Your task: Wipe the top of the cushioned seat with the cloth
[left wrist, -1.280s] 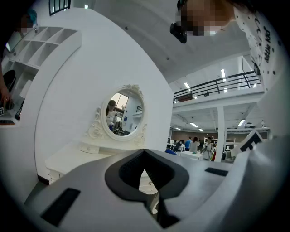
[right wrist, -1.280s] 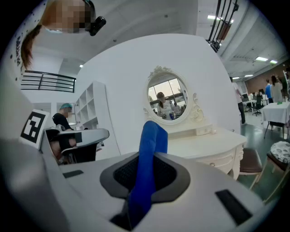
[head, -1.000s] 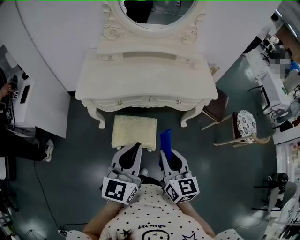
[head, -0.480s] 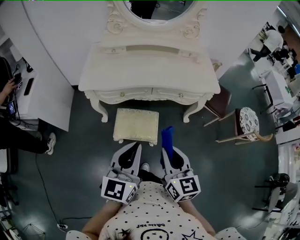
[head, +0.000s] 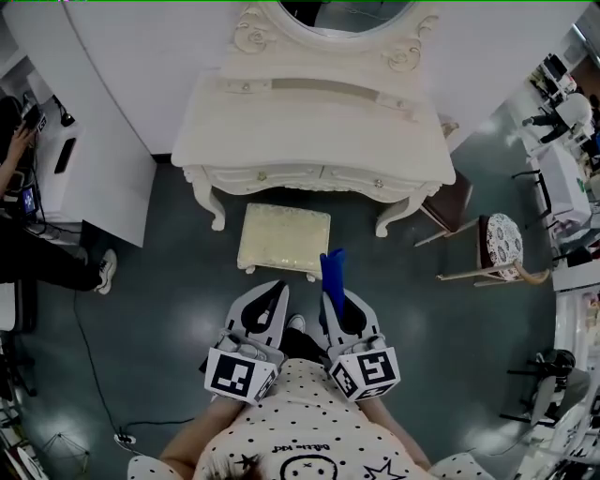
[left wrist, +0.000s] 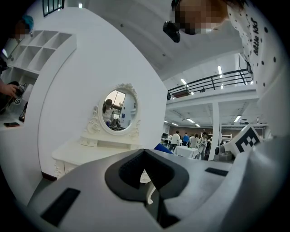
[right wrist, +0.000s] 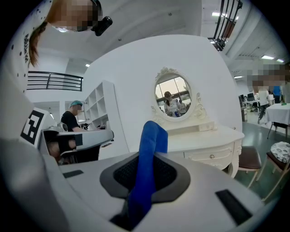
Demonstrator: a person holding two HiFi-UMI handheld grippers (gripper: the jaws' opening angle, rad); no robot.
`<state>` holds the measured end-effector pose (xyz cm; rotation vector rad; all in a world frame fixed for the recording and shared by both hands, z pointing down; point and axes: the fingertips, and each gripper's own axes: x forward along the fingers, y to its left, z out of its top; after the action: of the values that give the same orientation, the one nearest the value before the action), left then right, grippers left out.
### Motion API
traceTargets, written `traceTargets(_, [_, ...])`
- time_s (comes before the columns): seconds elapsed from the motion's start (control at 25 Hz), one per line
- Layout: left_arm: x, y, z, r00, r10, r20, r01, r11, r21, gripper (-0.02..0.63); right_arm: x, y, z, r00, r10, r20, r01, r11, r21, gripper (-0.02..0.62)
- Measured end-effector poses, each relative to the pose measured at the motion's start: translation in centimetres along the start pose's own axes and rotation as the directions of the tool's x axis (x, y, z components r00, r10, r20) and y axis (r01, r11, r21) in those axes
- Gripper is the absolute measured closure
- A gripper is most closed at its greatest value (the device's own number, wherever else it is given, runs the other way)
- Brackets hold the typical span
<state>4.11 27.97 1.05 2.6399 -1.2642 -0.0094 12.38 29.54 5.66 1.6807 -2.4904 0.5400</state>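
The cushioned seat is a small cream stool standing on the dark floor in front of the white dressing table. Both grippers are held close to the person's body, short of the stool. My right gripper is shut on a blue cloth, which sticks up between its jaws and shows large in the right gripper view. My left gripper is shut with nothing in it; the left gripper view shows its jaws closed together.
An oval mirror tops the dressing table. A white cabinet and a seated person are at left. A brown chair and a patterned round stool stand at right, with desks beyond.
The view has shifted: the table and stool sit slightly lower and to the right in the head view. Both grippers keep their pose, the cloth still held.
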Motion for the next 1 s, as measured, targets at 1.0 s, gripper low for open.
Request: traceTargets(1.0, [-0.5, 3.0, 0.4, 1.0, -0.01, -0.019, 0.01, 1.0, -0.007, 0.609, 1.8, 1.5, -0.5, 0.999, -0.028, -0.02, 0.029, 0.999, 0.04, 0.534])
